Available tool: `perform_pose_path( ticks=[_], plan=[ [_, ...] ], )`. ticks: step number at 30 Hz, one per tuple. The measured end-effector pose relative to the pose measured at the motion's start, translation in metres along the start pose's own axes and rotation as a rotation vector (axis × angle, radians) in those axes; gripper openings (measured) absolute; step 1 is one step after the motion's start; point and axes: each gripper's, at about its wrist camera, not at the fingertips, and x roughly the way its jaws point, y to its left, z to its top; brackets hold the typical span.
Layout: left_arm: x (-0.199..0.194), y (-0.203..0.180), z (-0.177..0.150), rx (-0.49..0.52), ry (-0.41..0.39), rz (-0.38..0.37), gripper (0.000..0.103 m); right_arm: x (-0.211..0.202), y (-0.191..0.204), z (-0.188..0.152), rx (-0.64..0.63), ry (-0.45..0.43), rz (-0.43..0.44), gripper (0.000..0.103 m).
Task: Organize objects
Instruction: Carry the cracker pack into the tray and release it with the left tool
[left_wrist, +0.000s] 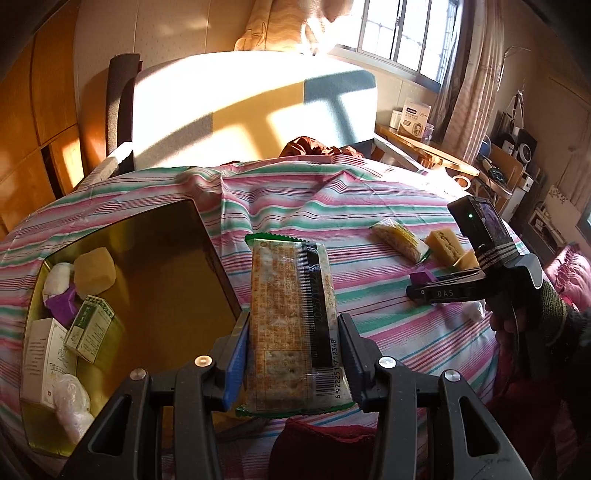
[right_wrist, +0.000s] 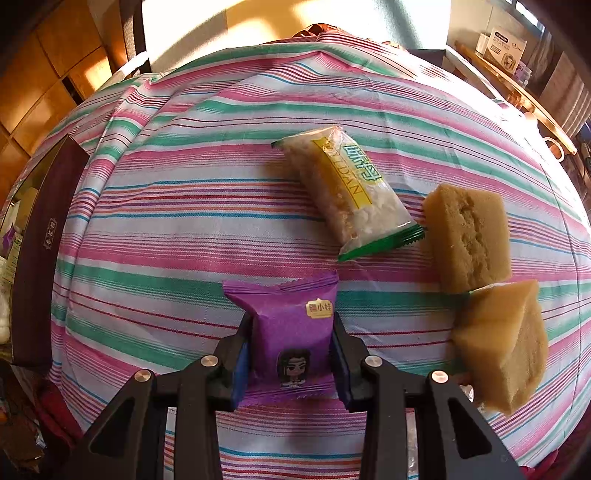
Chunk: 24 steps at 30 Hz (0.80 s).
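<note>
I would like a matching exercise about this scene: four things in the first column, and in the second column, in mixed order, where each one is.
Things:
1. cracker pack
2. purple snack packet
3. green medicine box
4. yellow-labelled snack bag

Places:
a. lying free on the striped cloth
b. inside the gold tin
c. between the right gripper's fingers
d. between the left gripper's fingers

Pairs: 1-d, 2-c, 3-b, 4-a

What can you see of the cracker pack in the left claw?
The cracker pack is a long, clear plastic wrapper with green crimped ends, orange print, a black strip and a barcode, with pale crackers showing through. It is held lengthwise, lifted above the striped cloth, clamped at its lower sides by the left claw, beside the open box.
</note>
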Motion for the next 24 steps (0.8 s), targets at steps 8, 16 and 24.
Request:
perform_pose_path(
  ticks=[8, 16, 24],
  plan=[
    [-0.015, 0.057, -0.015, -0.140, 0.010, 0.018, 0.046, -0.002, -0.002, -0.005, -0.012, -0.006, -0.007, 0.037],
    [-0.029, 0.142, -0.027, -0.377, 0.033, 0.085, 0.046, -0.001, -0.002, -0.005, -0.045, -0.012, -0.028, 0.037],
    [0.000, 0.177, 0.003, -0.494, 0.062, 0.040, 0.046, -0.001, 0.003, -0.005, -0.066, -0.018, -0.043, 0.037]
  ],
)
